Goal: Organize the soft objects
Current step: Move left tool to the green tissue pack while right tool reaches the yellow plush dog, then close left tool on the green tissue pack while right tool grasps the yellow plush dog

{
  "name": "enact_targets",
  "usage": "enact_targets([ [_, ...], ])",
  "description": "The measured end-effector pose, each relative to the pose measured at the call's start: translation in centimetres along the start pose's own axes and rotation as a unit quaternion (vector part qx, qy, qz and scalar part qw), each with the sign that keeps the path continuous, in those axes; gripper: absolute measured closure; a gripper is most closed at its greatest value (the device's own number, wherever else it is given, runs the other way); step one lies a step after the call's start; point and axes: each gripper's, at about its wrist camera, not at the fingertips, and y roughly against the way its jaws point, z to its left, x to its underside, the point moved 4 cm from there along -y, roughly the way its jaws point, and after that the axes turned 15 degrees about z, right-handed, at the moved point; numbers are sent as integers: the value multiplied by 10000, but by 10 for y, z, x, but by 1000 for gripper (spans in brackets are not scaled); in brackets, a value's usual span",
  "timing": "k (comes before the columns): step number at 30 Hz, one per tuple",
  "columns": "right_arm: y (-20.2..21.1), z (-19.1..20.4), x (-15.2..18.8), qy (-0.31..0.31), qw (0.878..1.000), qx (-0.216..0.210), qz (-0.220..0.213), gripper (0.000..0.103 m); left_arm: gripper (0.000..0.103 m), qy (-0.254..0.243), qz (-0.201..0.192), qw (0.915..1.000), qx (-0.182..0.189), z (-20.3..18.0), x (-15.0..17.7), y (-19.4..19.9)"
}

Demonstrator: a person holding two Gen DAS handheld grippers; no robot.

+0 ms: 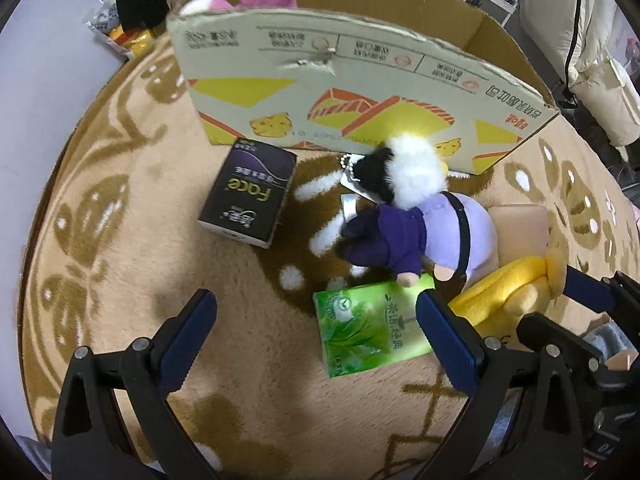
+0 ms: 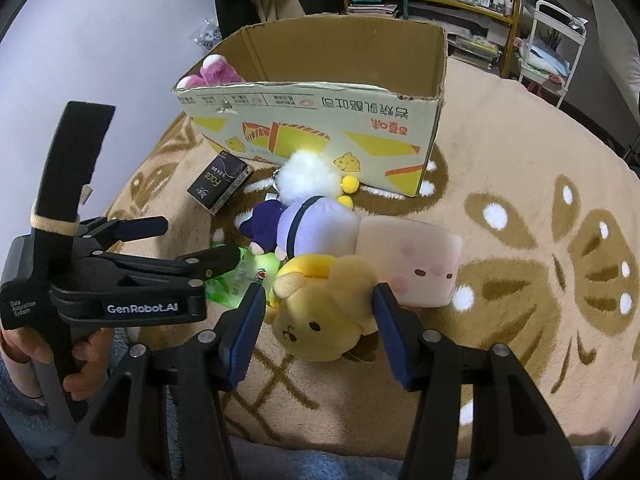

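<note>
On the rug (image 2: pixel 500 152): 1 open carton and a cluster of soft toys and tissue packs lie close together.
Carton (image 2: pixel 320 128): stands upright at the far side, printed face toward the cameras, top open.
Pink plush (image 2: pixel 214 74): inside the carton at its left end, showing above the rim.
Yellow bear (image 2: pixel 320 312): lies on the rug nearest the right gripper, face up toward the camera.
Right gripper (image 2: pixel 318 322): jaws apart, 1 pad on each side of the bear's head; whether the pads press it, I cannot tell.
Pink cube (image 2: pixel 416 264): just behind the bear, touching it.
Purple doll (image 1: pixel 424 236): lies between the bear and the carton, its white fluffy head toward the carton.
Green pack (image 1: pixel 372 328): flat on the rug, partly under the doll and beside the bear.
Black pack (image 1: pixel 250 192): on the rug left of the doll, near the carton's front.
Left gripper (image 1: pixel 316 340): jaws wide apart above the rug, holding nothing; its right finger (image 1: pixel 448 336) crosses the green pack's edge.
Hand (image 2: pixel 86 364): grips the left gripper's handle.
</note>
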Motion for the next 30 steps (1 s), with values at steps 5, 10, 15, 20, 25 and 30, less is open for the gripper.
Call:
enact_targets([
  [5,0,0,0,-5,10000,-5,13,44,4,26,184,9992,343,-4,-3,-10],
  [10,-2,-3,0,-43,10000,14,41,44,4,-28,249,9989,404,-11,-6,-18],
  [15,-3,-2,0,5,10000,65,52,44,4,-58,384,9984,404,-15,-7,-27],
  [20,-4,-4,0,-35,9999,127,89,44,5,-56,392,9983,426,-18,-8,-29],
  [25,-6,-3,1,2,9997,162,157,44,13,-63,420,9980,476,-21,-9,-32],
  [30,-8,-1,3,60,9996,176,230,44,31,-182,399,9976,537,-25,-6,-28],
])
